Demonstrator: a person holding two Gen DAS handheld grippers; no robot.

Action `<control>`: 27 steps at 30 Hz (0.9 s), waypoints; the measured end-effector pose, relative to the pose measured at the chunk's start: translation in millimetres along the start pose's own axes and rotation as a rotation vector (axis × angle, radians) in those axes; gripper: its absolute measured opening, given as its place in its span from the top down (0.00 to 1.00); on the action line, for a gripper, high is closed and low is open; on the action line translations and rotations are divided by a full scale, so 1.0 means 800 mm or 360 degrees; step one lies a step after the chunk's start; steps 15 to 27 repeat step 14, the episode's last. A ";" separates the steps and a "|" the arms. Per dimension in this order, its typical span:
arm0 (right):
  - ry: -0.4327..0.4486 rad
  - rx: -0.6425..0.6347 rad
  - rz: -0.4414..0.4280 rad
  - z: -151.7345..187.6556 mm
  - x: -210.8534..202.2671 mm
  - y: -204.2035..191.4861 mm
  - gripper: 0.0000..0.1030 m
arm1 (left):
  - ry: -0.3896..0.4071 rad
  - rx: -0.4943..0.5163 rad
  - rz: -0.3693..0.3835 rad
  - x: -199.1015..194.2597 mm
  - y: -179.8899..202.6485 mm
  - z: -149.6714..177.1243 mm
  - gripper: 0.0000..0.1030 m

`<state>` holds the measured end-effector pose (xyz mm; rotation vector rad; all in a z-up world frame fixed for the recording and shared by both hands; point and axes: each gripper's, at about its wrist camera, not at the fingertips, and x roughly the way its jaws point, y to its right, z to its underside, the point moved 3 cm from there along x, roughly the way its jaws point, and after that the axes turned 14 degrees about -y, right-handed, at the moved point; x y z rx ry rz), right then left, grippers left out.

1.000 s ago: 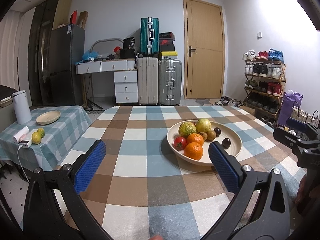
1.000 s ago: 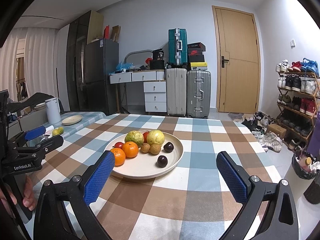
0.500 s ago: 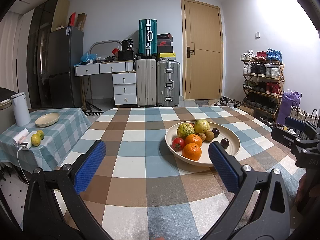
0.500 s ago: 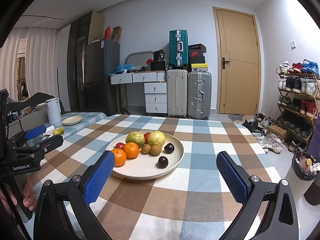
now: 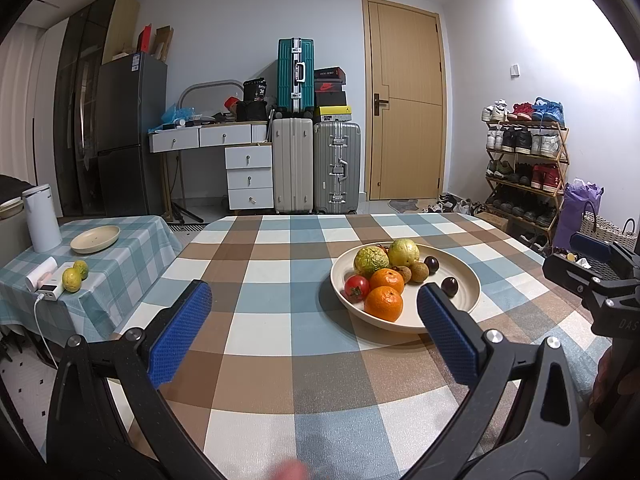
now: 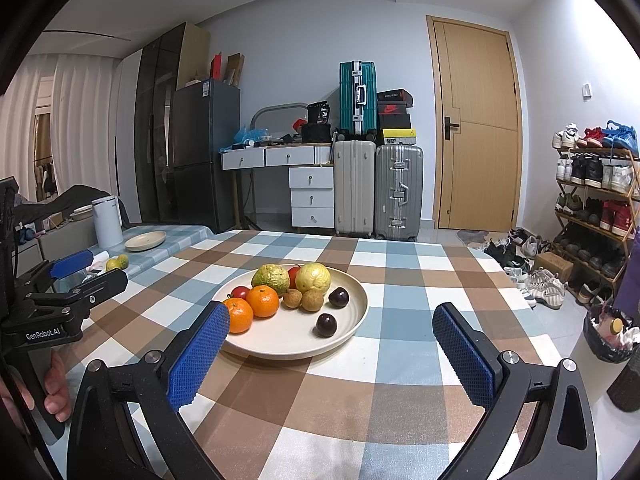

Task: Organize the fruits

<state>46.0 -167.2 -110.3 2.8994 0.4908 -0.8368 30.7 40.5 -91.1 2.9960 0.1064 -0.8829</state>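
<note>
Both tongs are spread wide with nothing between the blue pads: the left gripper (image 5: 314,334) hangs over the checked tablecloth (image 5: 256,332) just short of the plate, and the right gripper (image 6: 332,354) sits low in front of that same plate, its left pad overlapping the near rim in its own view. The fruit is all piled in the big cream plate (image 6: 352,316) in the middle of the table: two oranges (image 6: 262,300) at the front left, a small red tomato (image 6: 240,292) tucked behind them, a bumpy green guava (image 6: 271,279) and a yellower one (image 6: 315,277) at the back, two little brown longans (image 6: 312,300) in the centre, and two dark plums (image 6: 326,324) off to the right side, apart from the rest. Over on the smaller side table (image 5: 120,256) there's an empty-looking cream dish (image 5: 95,239), a white kettle (image 5: 40,218), and two yellow-green citrus fruits (image 5: 72,279) sitting right beside a white power bank
</note>
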 end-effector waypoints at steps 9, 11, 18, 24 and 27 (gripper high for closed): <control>0.0002 0.0000 0.0000 0.000 0.000 0.000 0.00 | 0.0001 0.0000 0.0000 0.000 0.000 0.000 0.00; 0.0001 -0.0001 0.0000 0.000 0.001 0.000 0.00 | 0.0001 -0.0001 -0.0004 -0.002 0.001 -0.001 0.00; 0.0002 -0.0002 0.0001 0.001 0.001 0.000 0.00 | -0.0001 -0.0001 -0.0010 -0.002 0.002 -0.002 0.00; 0.0002 -0.0002 0.0001 0.001 0.001 0.000 0.00 | -0.0001 -0.0001 -0.0010 -0.002 0.002 -0.002 0.00; 0.0002 -0.0002 0.0001 0.001 0.001 0.000 0.00 | -0.0001 -0.0001 -0.0010 -0.002 0.002 -0.002 0.00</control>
